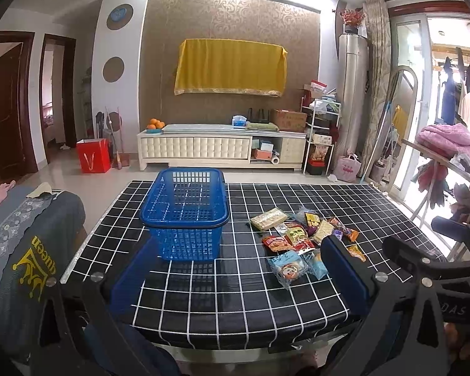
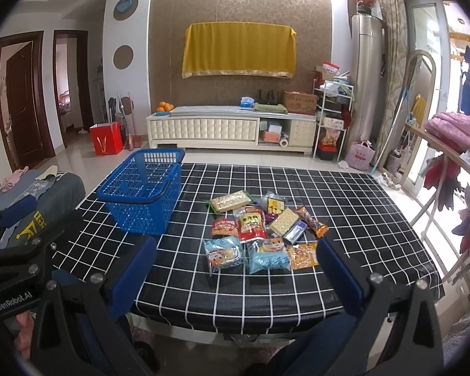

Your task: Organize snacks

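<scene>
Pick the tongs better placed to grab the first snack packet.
Right. The open right tongs face the pile of snack packets; the open left tongs face the empty blue plastic basket.

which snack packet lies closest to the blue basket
The long pale cracker packet at the pile's far left corner; every other packet sits farther right of, or nearer the camera than, the blue basket.

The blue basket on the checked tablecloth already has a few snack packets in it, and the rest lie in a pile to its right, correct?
Not quite. The blue basket is empty; the left wrist view shows bare mesh inside. All the snack packets lie in the pile to its right on the checked tablecloth.
</scene>
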